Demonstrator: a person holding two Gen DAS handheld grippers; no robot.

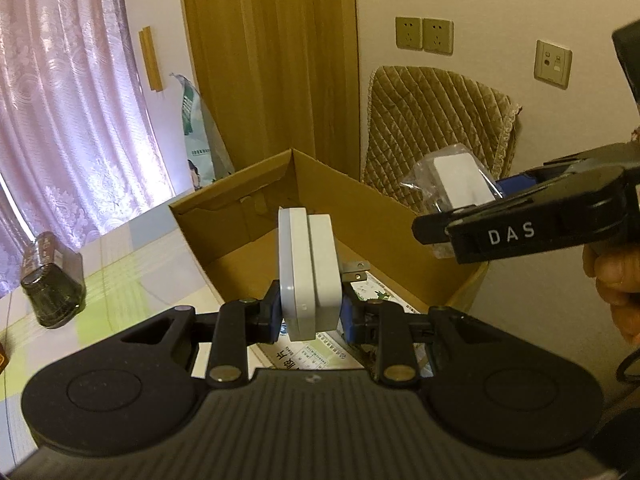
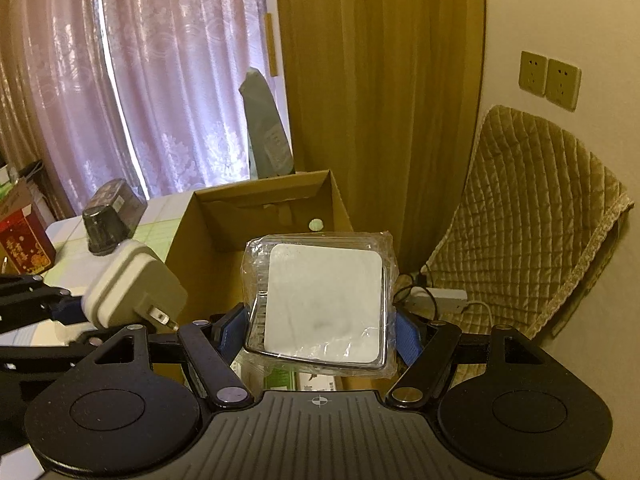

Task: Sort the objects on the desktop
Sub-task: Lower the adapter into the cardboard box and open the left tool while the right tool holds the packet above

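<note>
With the left tongs [image 1: 310, 312] pinching a white plug adapter [image 1: 309, 272] and the right tongs [image 2: 320, 330] pinching a wrapped white box [image 2: 322, 304] above the cardboard box [image 1: 248, 216] ahead, the slick wrap may slip, or the two loads, seemingly close together, may knock.

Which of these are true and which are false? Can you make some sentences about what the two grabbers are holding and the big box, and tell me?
1. The left gripper is shut on a white plug-in charger block with metal prongs. True.
2. The right gripper is open and holds nothing. False: it grips a white square device wrapped in clear plastic.
3. The brown cardboard box is open at the top. True.
4. The dark glass jar with a black lid sits inside the box. False: it rests on the checked tablecloth, left of the box.
5. The quilted tan cushion hangs over the chair back by the wall. True.
</note>
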